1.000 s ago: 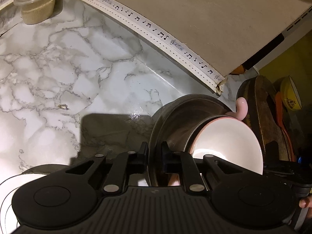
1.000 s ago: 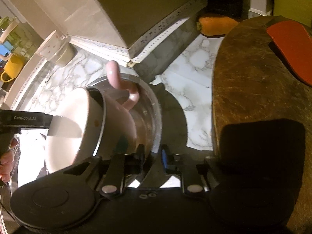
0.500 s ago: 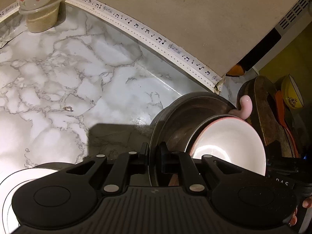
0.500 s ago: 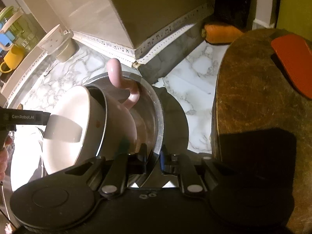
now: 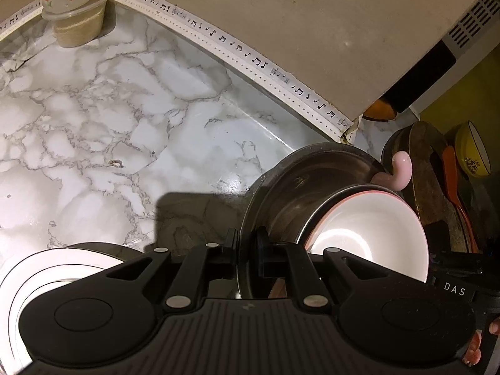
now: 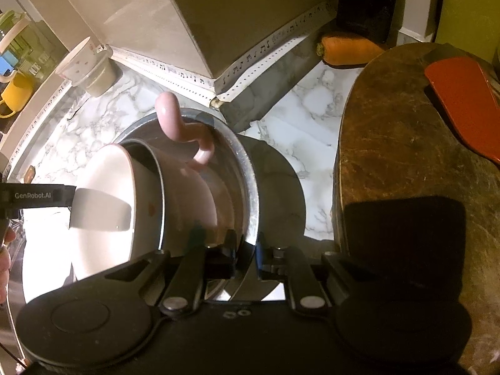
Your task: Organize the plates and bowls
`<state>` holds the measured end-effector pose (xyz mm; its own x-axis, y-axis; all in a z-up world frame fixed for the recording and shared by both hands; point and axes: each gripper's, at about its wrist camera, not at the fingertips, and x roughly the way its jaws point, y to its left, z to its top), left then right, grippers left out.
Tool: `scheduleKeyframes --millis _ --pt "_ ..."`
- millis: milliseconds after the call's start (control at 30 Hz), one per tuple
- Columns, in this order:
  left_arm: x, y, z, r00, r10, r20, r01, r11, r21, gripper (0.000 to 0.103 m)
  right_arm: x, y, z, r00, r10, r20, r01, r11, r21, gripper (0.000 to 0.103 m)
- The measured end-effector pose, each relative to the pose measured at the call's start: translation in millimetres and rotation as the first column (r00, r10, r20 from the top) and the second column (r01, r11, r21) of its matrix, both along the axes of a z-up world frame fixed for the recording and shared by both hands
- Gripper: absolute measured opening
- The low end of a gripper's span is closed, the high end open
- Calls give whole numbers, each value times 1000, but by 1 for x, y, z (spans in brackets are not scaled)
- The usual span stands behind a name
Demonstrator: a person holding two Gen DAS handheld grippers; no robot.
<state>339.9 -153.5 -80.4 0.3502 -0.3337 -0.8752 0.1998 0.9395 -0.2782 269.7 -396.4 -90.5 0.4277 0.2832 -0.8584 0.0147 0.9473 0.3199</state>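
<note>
You've got each hand-held gripper, left (image 5: 248, 247) and right (image 6: 248, 250), clamped on opposite rims of the round steel bowl (image 5: 300, 181), near the marble tabletop's (image 5: 125, 118) back edge. The tilted pink-handled white ceramic bowl (image 5: 368, 234) inside could slide out.

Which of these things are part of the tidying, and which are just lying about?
In the job:
- round steel bowl, pinched at its rim by both hand-held grippers
- pink bowl with curly handle nested inside
- white plate

Lying about:
- orange carrot
- dark wooden board
- red spatula
- yellow mug
</note>
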Motion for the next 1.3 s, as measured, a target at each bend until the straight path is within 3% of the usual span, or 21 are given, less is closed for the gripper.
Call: scheduleKeyframes --millis 467,733,967,1300 --pt "-6 12 36 999 42 -3 -42 999 18 10 11 7 32 999 44 -6 -44 999 -28 13" --pt "-24 44 56 991 131 1 -131 990 42 10 12 34 48 993 115 2 -115 993 -13 13" --pt "-45 89 67 975 221 10 -221 974 48 10 14 74 58 980 200 11 -199 980 -15 13" --pt "-82 159 66 933 360 1 -360 932 51 10 16 141 56 944 329 10 -329 944 -7 13"
